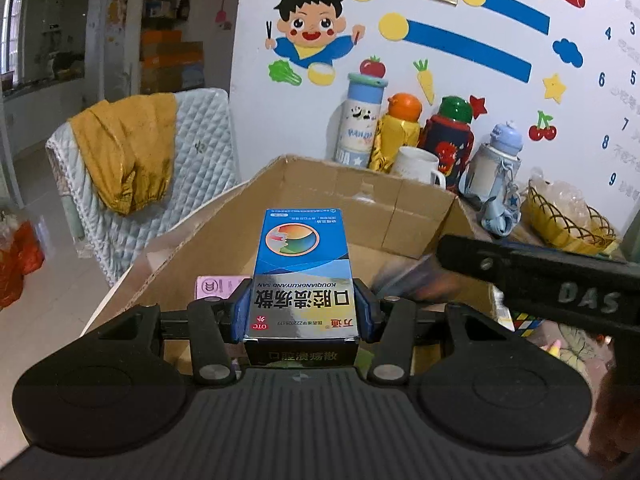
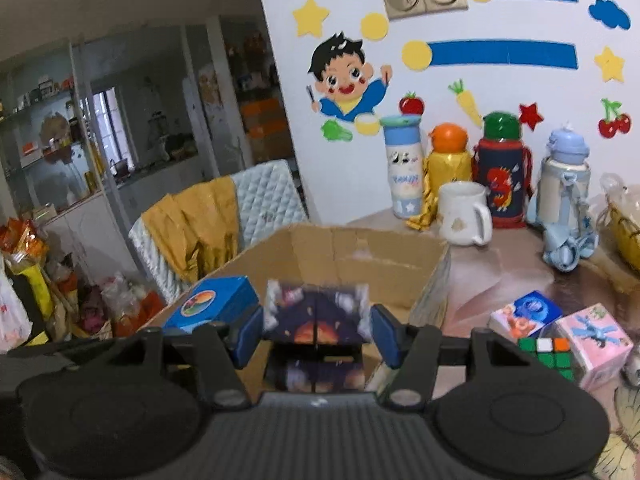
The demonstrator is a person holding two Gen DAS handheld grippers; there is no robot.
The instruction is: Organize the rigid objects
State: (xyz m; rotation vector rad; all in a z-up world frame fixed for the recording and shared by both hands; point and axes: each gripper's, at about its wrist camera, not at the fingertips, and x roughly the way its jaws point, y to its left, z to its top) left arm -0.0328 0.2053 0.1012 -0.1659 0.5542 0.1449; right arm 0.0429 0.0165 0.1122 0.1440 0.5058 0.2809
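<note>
At lower left of the left wrist view, a pink box [image 1: 218, 286] already lies inside the carton [image 1: 360, 196], so by my reading the sorting is under way but far from finished. At centre, your left gripper [image 1: 302, 312] is clamped on the blue box [image 1: 304, 280], both pads pressed to its sides, and holds it over the carton's open mouth; it is not yet set down.

In the right wrist view, that blue box shows at centre left, above the carton's near rim. At centre, your right gripper [image 2: 318, 334] holds a dark cube [image 2: 316, 336] between its pads; the blur hides whether both pads touch it, so I cannot tell if the grip is firm. At lower right, three things wait on the table [image 2: 480, 276]: a small picture cube [image 2: 526, 314], a Rubik's cube [image 2: 548, 354] and a pink cube [image 2: 596, 344], touching or nearly so.
</note>
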